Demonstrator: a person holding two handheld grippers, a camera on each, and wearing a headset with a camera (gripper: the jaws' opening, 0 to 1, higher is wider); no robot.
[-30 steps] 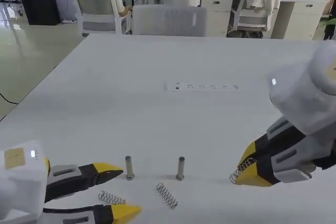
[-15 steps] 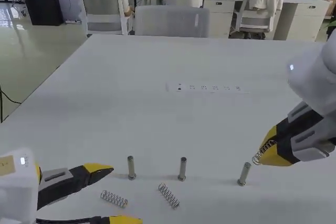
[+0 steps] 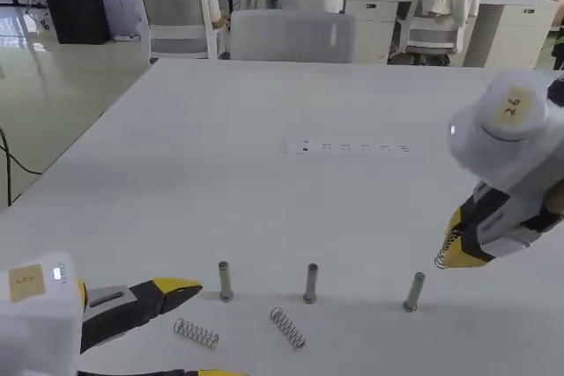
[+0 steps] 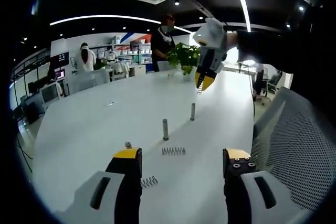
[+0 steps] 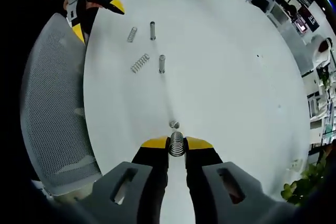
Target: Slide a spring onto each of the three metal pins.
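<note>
My right gripper holds one spring near the end pin, and my left gripper rests low with its jaws spread.
I see the right jaws clenched on the spring, its coil end-on between the yellow tips. It is raised off the white table, just above and to the side of the end pin, not touching it. The middle pin and the left pin stand upright and bare in a row with it. A loose spring lies flat just in front of the middle pin. A second loose spring lies between my left gripper's parted jaws, which grip nothing. A power strip sits farther back on the table.
</note>
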